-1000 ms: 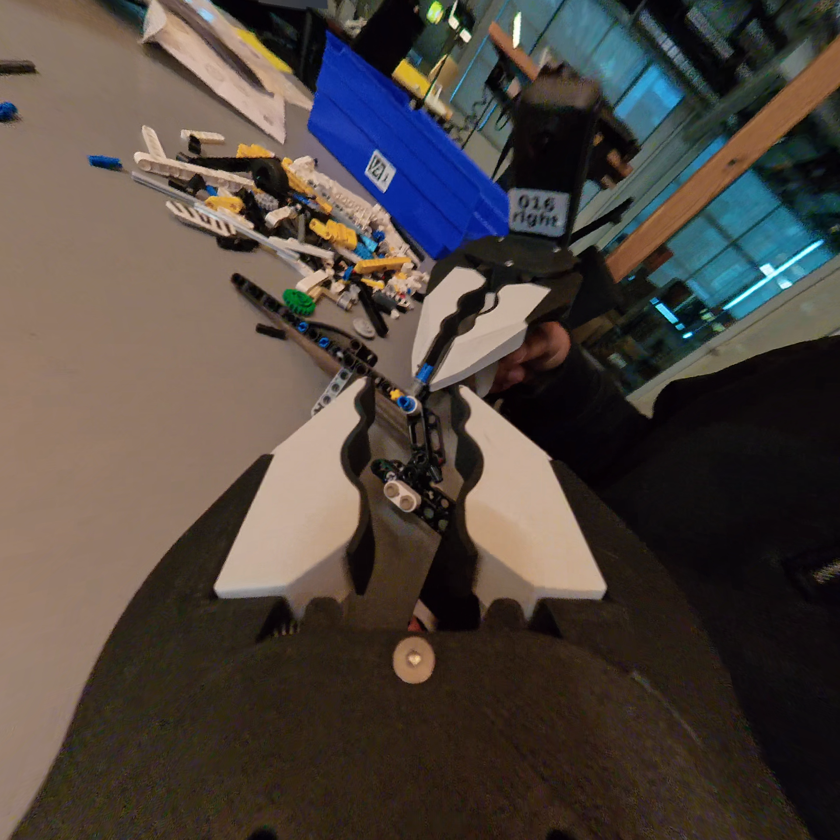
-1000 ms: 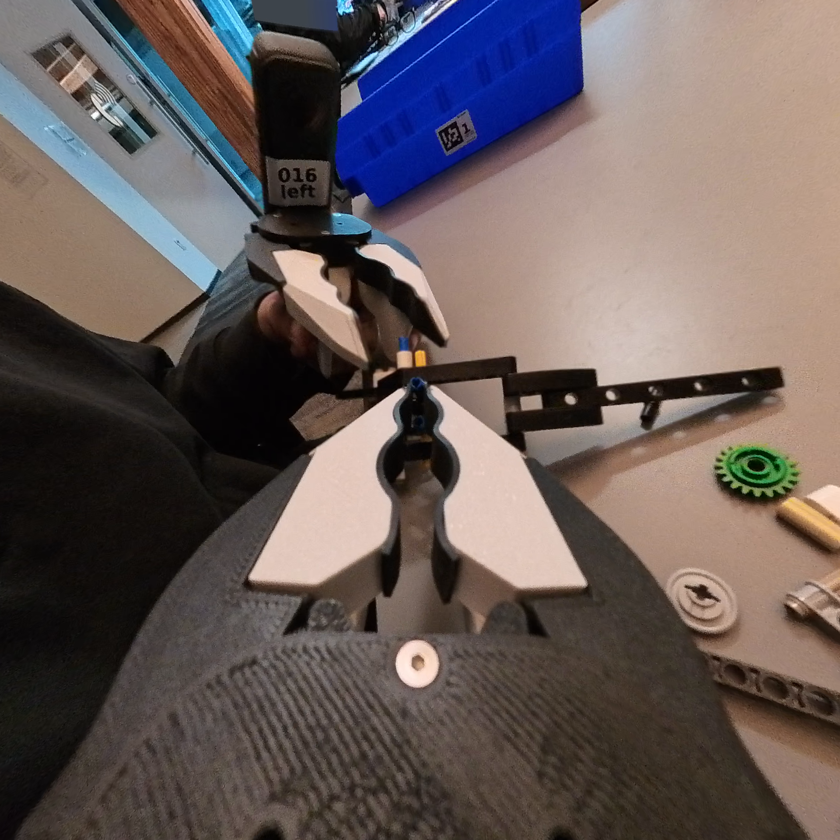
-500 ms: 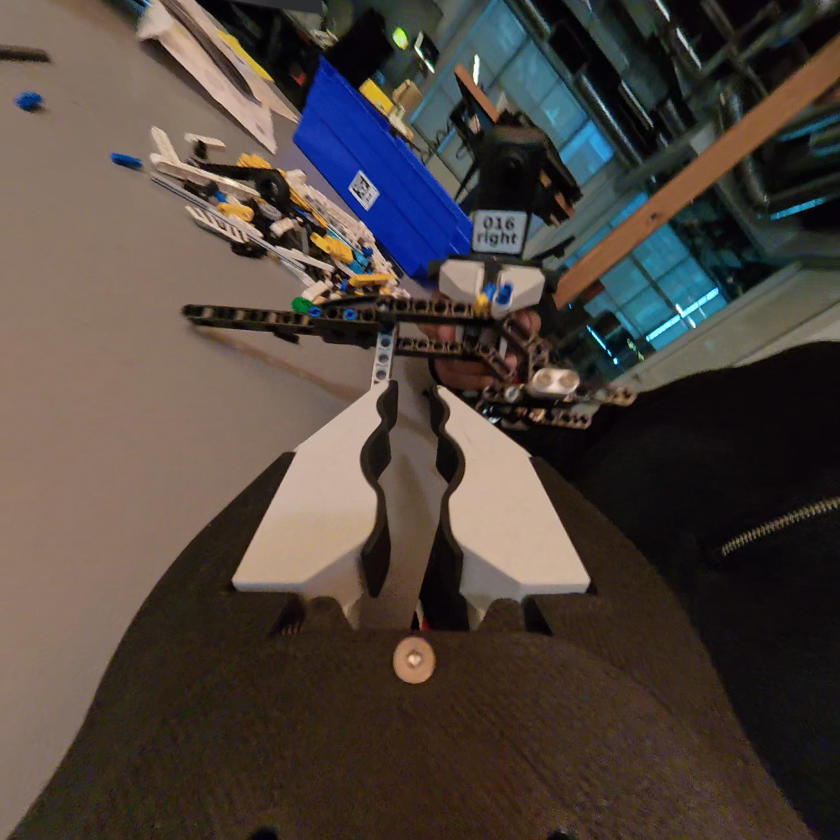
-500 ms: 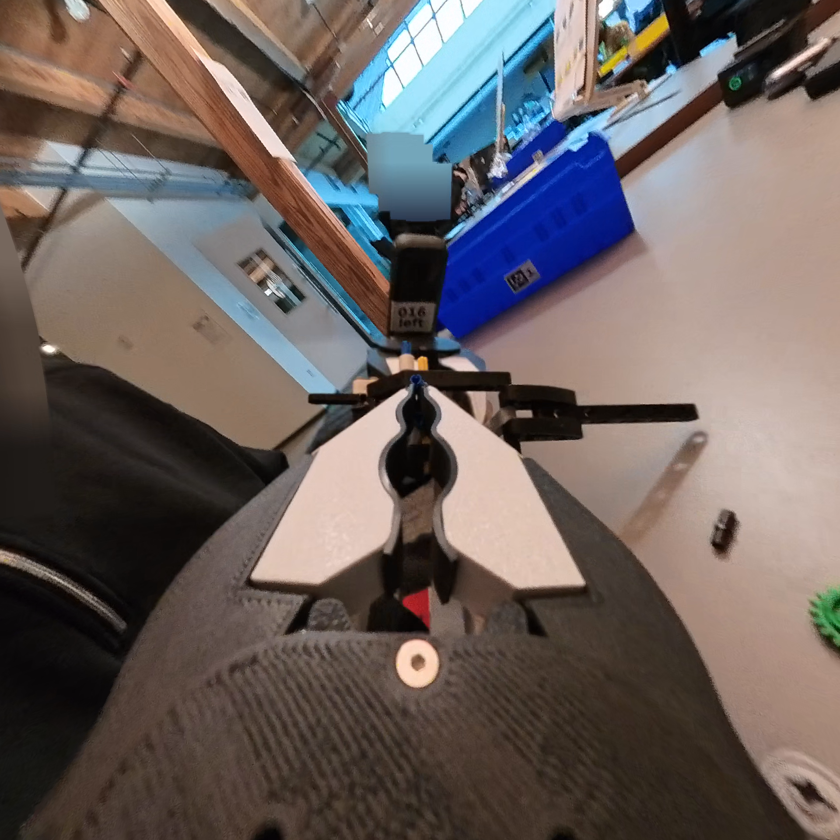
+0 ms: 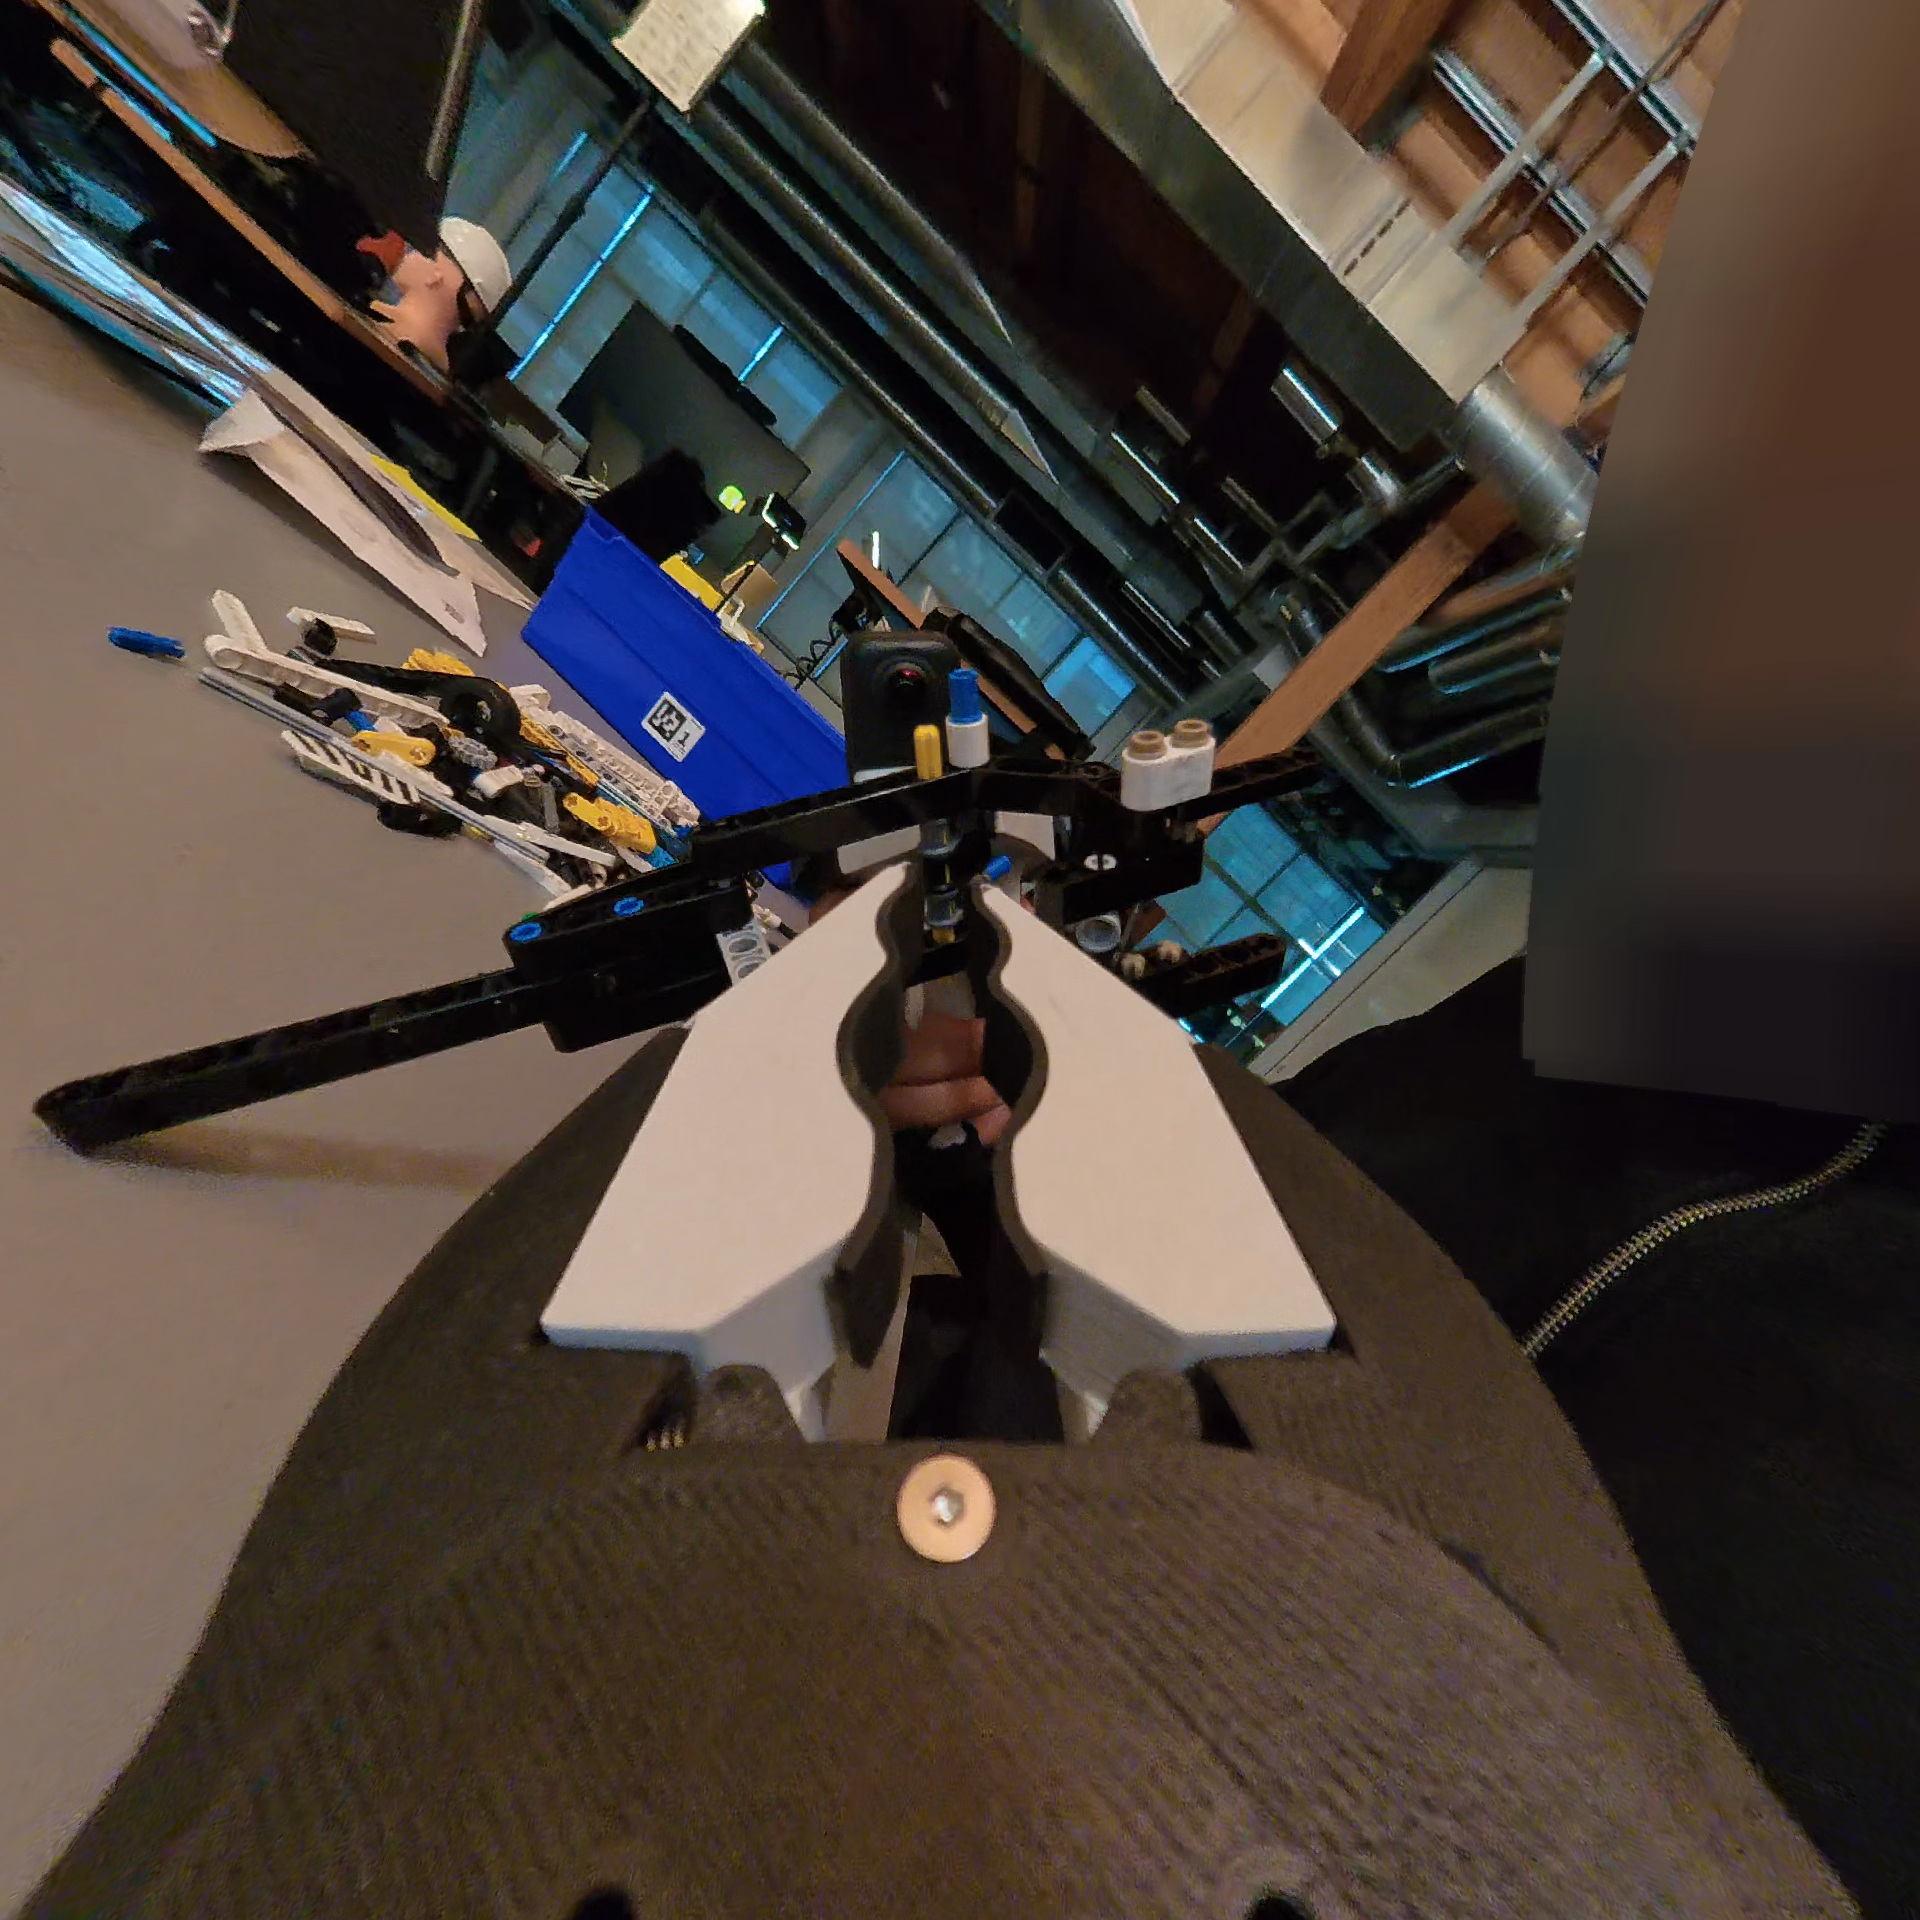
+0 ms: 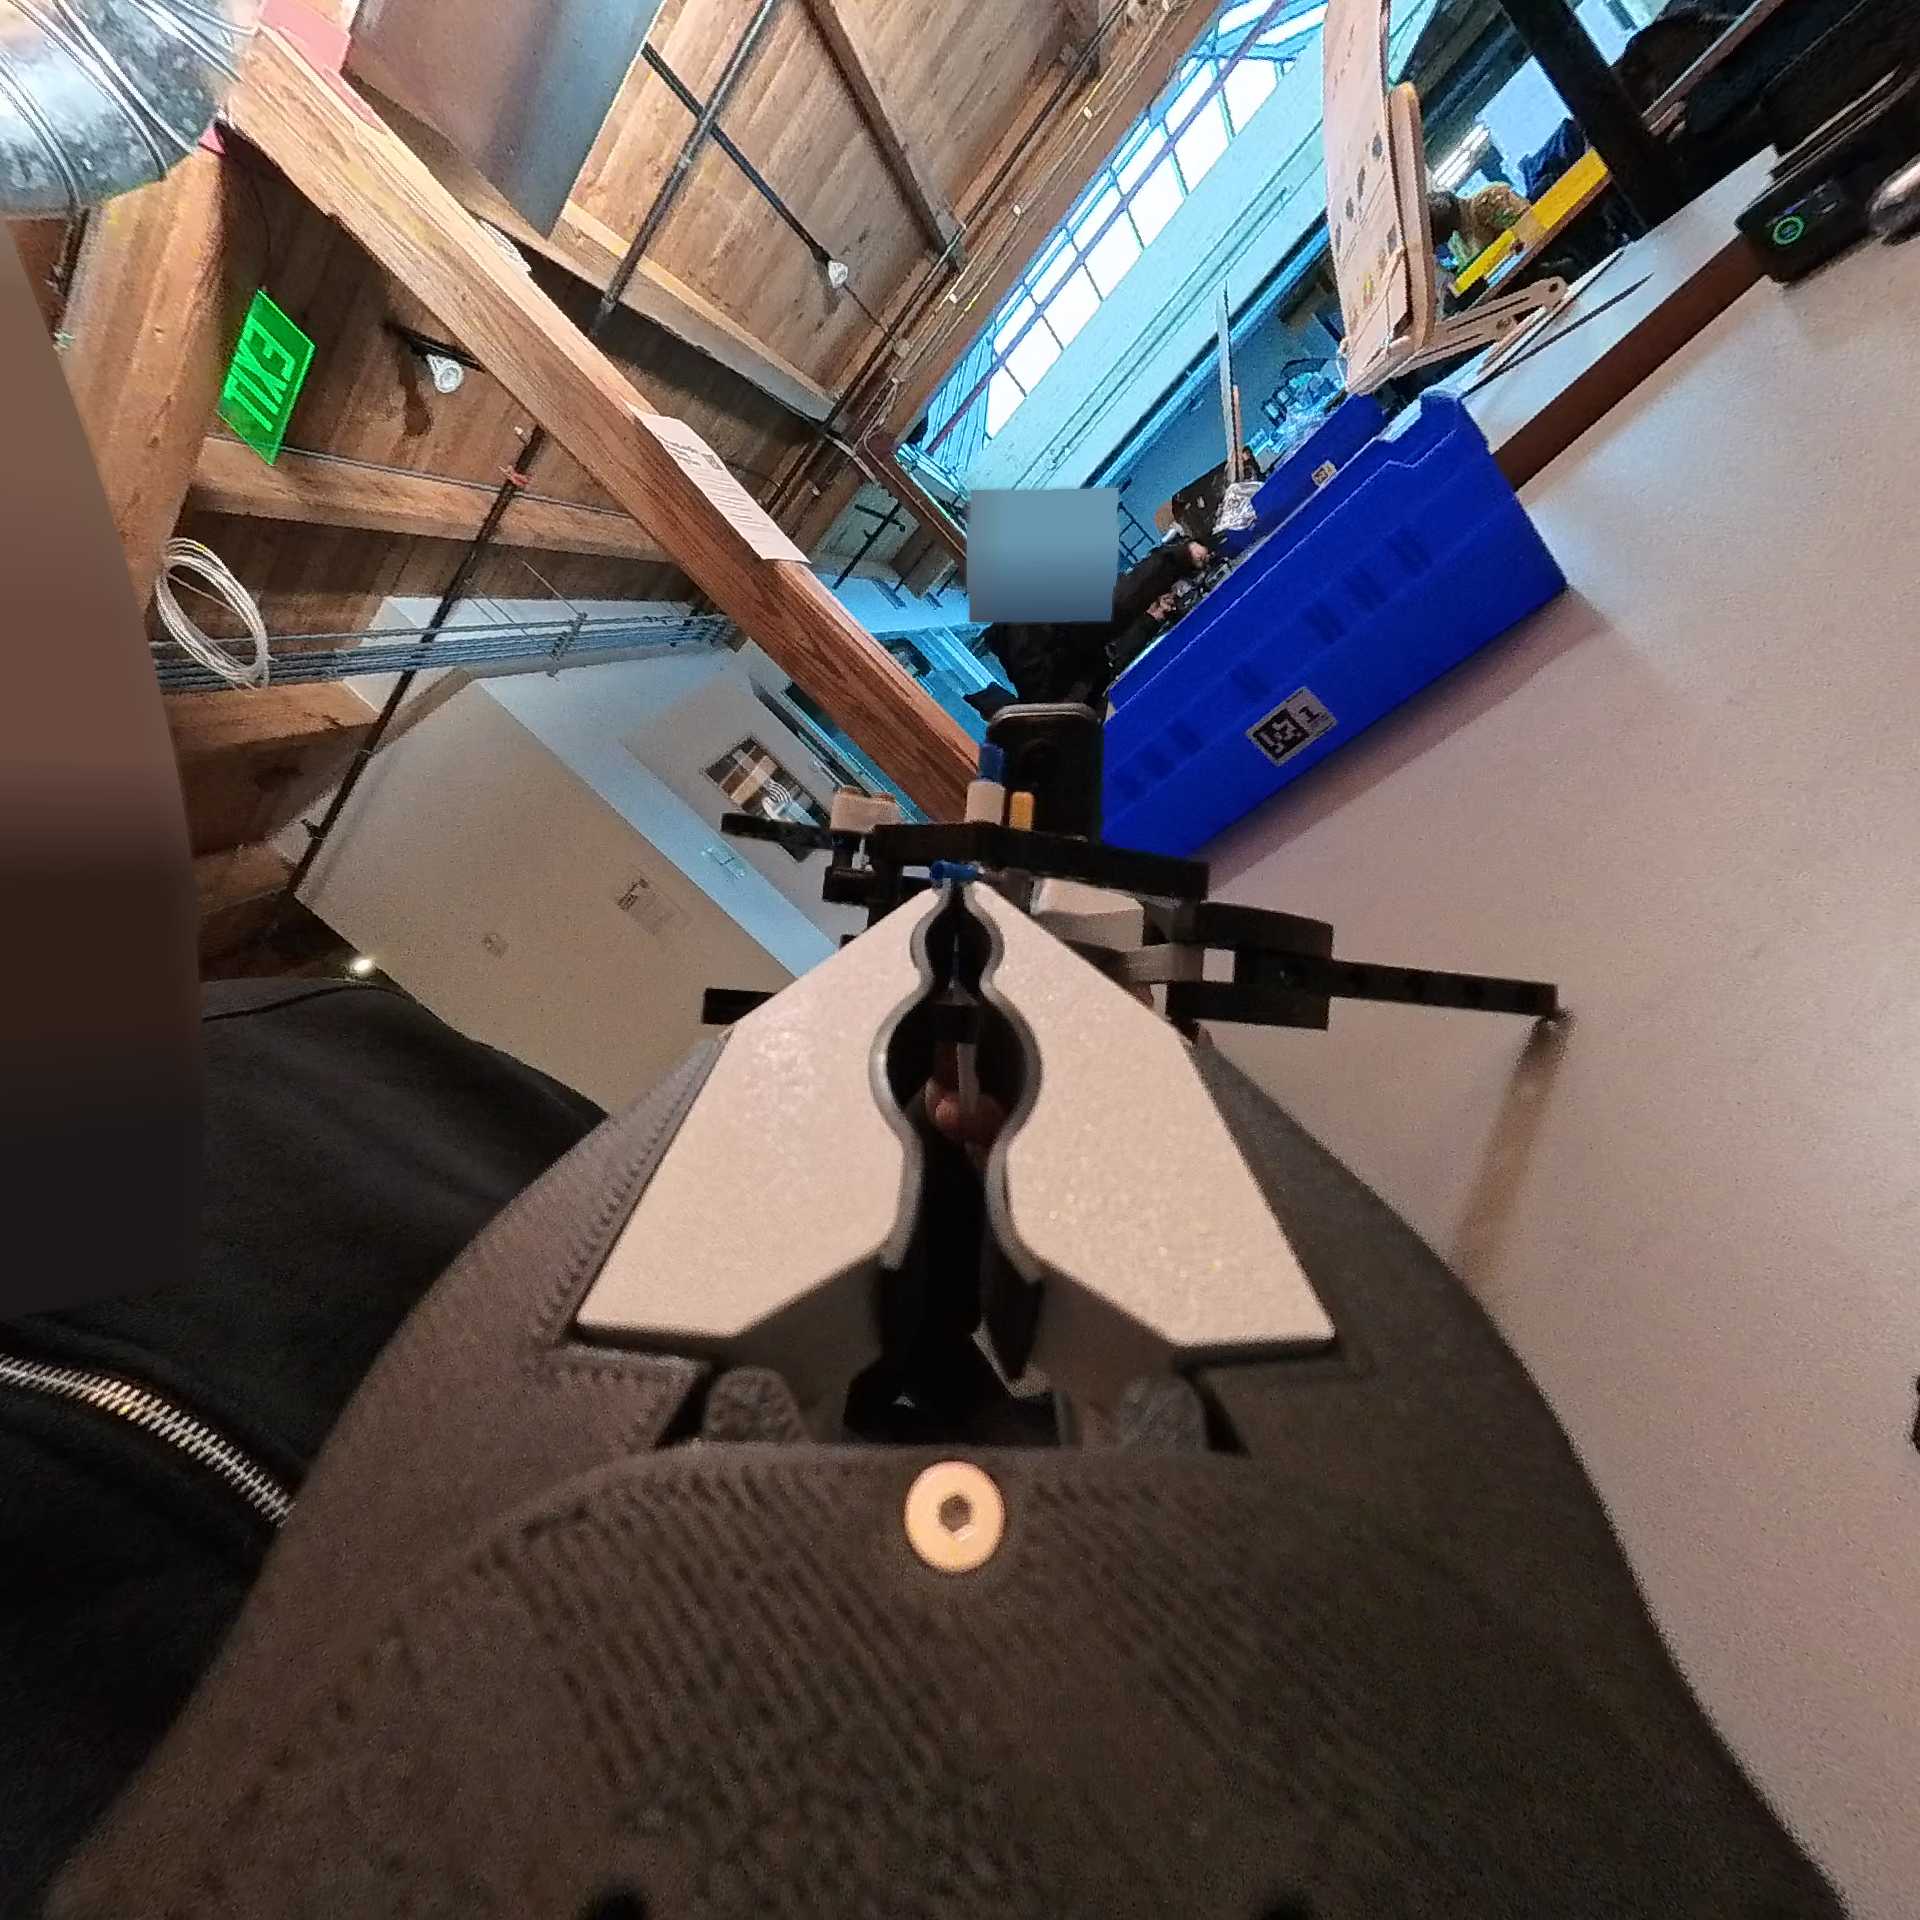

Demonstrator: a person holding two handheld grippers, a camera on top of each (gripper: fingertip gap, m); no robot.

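Grey table (image 5: 156,1299); black beam assembly (image 5: 644,940) (long axis crosswise) between both grippers.

Your tongs (image 5: 943,899) have white fingers (image 5: 769,1091) with black pads, on a black textured body. The beam assembly (image 5: 644,935) is black, with blue pins, a yellow peg (image 5: 926,750) and a white connector (image 5: 1166,767). The worktop (image 6: 1662,831) is plain grey; the bin (image 6: 1330,644) is bright blue, its tag black-and-white checked.
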